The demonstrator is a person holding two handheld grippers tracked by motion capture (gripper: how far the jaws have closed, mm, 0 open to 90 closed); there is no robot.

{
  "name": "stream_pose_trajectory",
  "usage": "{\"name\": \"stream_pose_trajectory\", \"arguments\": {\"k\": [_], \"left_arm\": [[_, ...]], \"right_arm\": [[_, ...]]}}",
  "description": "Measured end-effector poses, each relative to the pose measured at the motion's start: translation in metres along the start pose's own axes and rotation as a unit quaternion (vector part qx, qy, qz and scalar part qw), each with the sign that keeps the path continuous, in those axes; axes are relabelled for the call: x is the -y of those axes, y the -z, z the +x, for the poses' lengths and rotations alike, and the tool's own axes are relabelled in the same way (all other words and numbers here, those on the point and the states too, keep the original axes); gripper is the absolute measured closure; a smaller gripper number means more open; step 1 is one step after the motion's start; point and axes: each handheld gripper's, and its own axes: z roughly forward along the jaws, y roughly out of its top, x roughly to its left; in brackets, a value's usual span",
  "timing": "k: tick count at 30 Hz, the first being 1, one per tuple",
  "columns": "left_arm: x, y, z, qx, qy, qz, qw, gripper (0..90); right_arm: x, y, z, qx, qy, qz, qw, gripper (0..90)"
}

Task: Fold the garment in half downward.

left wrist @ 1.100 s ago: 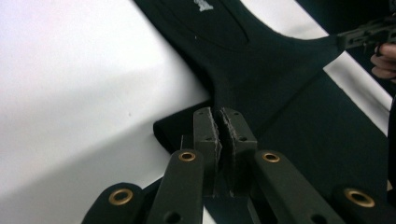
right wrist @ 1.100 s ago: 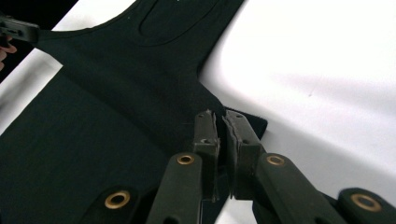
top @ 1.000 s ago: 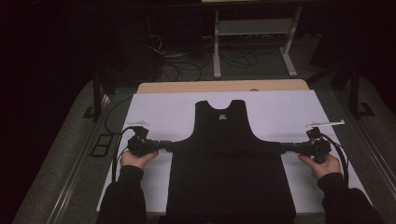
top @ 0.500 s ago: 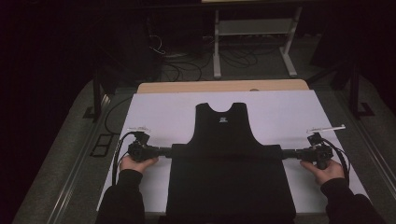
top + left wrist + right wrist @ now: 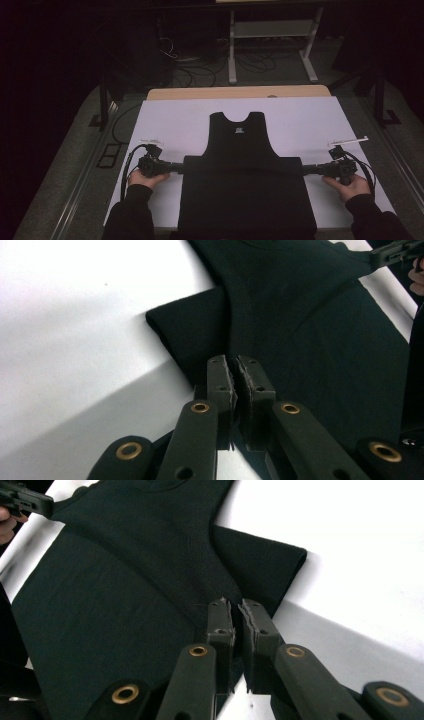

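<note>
A black top (image 5: pixel 245 190) lies flat on the white sheet (image 5: pixel 175 120), neck toward the far side. My left gripper (image 5: pixel 181 167) is shut on its left side edge, and my right gripper (image 5: pixel 305 170) is shut on its right side edge. The cloth is pulled taut in a straight line between them. In the left gripper view the pads (image 5: pixel 222 377) pinch black fabric (image 5: pixel 310 340), with a flap of cloth (image 5: pixel 192 327) lying on the sheet just beyond. In the right gripper view the pads (image 5: pixel 220 622) clamp the fabric (image 5: pixel 125 580) the same way beside a similar flap (image 5: pixel 265 560).
The white sheet covers a wooden table whose far edge (image 5: pixel 240 92) shows bare. Cables (image 5: pixel 125 170) trail from the grippers over the table sides. A metal stand (image 5: pixel 272 45) and floor cables sit beyond the table in the dark.
Both hands have drawn slightly toward the near edge of the table, carrying the taut line of cloth with them. The grips are unchanged.
</note>
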Motion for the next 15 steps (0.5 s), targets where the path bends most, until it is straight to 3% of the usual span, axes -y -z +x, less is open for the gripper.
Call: {"name": "stream_pose_trajectory", "arguments": {"k": [15], "left_arm": [[0.0043, 0.0051, 0.0010, -0.003, 0.010, 0.004, 0.9999, 84.4]], "right_arm": [[0.0055, 0.0069, -0.0018, 0.008, -0.013, -0.004, 0.9999, 82.7]]}}
